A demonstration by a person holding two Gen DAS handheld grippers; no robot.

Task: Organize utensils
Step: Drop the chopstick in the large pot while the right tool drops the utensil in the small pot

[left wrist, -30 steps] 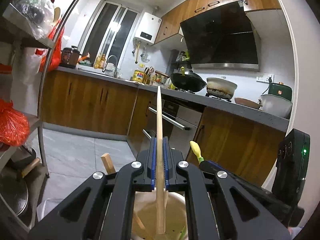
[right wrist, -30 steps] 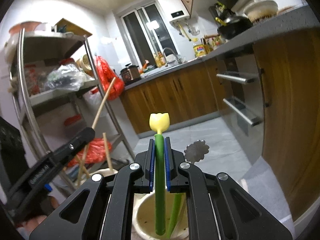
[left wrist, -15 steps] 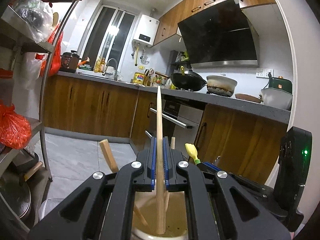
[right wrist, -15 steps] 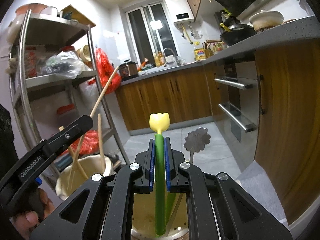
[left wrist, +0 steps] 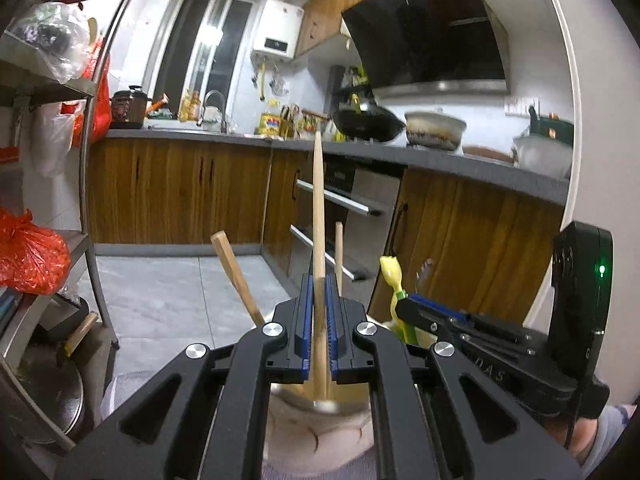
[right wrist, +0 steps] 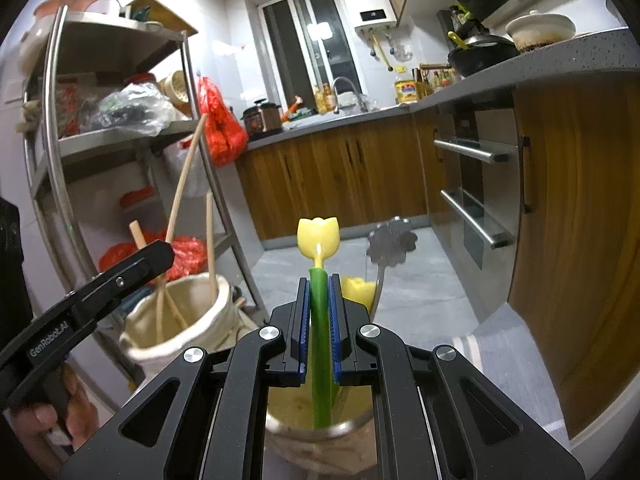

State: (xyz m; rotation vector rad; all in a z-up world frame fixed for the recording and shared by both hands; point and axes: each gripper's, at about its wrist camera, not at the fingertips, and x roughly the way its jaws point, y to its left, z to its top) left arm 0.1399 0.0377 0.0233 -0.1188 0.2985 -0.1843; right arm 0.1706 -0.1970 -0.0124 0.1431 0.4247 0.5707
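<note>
My left gripper [left wrist: 319,284] is shut on a long wooden stick [left wrist: 318,208] that stands upright with its lower end inside a cream utensil holder [left wrist: 340,408] below the jaws. Two more wooden handles [left wrist: 234,272] lean in that holder. My right gripper [right wrist: 319,286] is shut on the green stem of a yellow tulip-topped utensil [right wrist: 318,234], its lower end in a second holder [right wrist: 320,432]. A metal flower-headed utensil [right wrist: 392,240] and another yellow-topped one [right wrist: 358,290] stand in this second holder. The right wrist view also shows the left gripper [right wrist: 160,258] over the cream holder [right wrist: 188,320].
Wooden kitchen cabinets [left wrist: 180,192] and an oven front [left wrist: 352,200] lie ahead across a grey tiled floor [left wrist: 172,292]. A metal shelf rack [right wrist: 112,140] with red bags [left wrist: 32,256] stands to the left. A person's hand [right wrist: 44,424] holds the left gripper.
Both views have tilted and shifted slightly. In the right wrist view the cream holder and left gripper have come further into sight at left. Both grips are unchanged.
</note>
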